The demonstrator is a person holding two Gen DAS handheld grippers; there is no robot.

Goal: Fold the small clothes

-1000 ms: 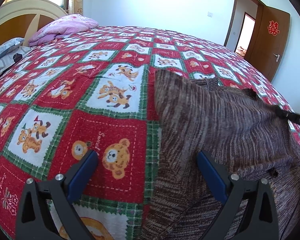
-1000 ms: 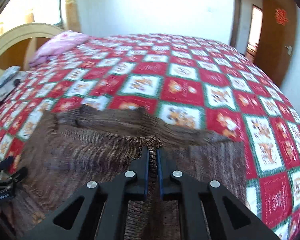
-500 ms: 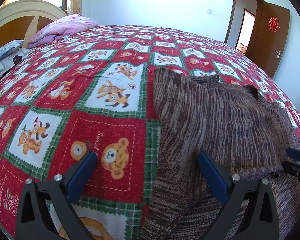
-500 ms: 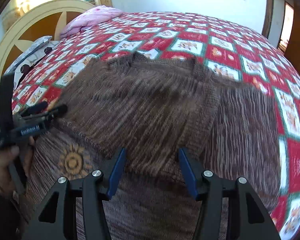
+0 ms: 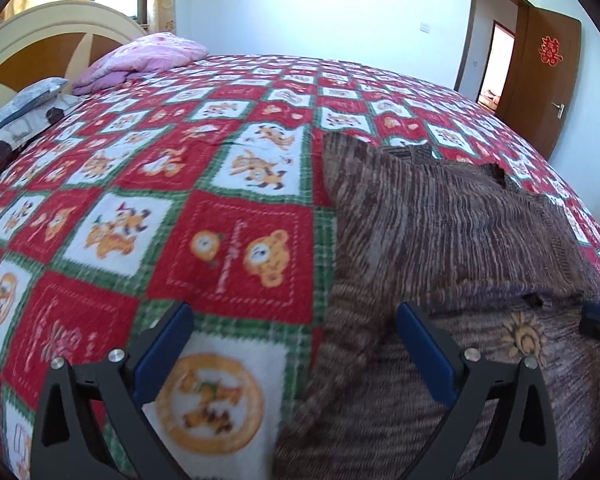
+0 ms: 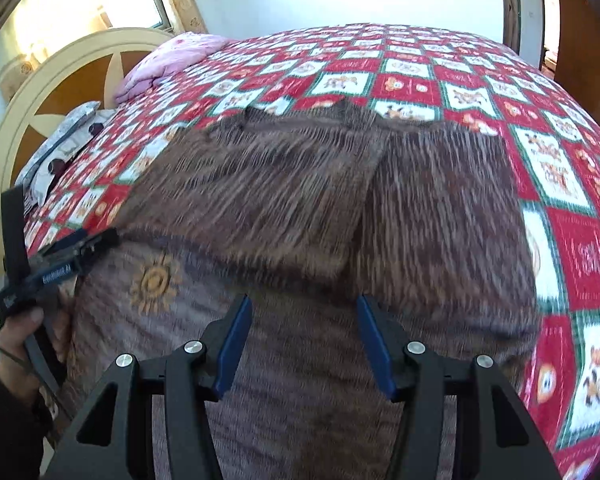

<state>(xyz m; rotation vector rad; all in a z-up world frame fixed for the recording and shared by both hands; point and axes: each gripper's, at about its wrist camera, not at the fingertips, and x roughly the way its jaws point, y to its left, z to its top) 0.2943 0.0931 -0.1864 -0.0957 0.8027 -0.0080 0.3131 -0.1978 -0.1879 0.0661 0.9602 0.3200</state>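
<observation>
While both grippers, left gripper (image 5: 294, 344) and right gripper (image 6: 302, 338), hang parted and empty, one brown sweater (image 6: 300, 200) lies on one quilt (image 5: 228, 216).

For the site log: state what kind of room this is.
Most likely a home bedroom: a bed under a red cartoon-patterned quilt, a rounded headboard with pink bedding beside it, and a wooden door.

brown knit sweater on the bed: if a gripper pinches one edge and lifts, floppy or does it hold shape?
Likely floppy: the brown knit sweater already lies folded over itself, with soft rounded creases. Probably grippy rather than slippery, since its ribbed knit rests on the fleecy bedspread, so pushing may bunch it instead of sliding it. It looks fairly thick, so maybe moderately heavy for cloth.
</observation>
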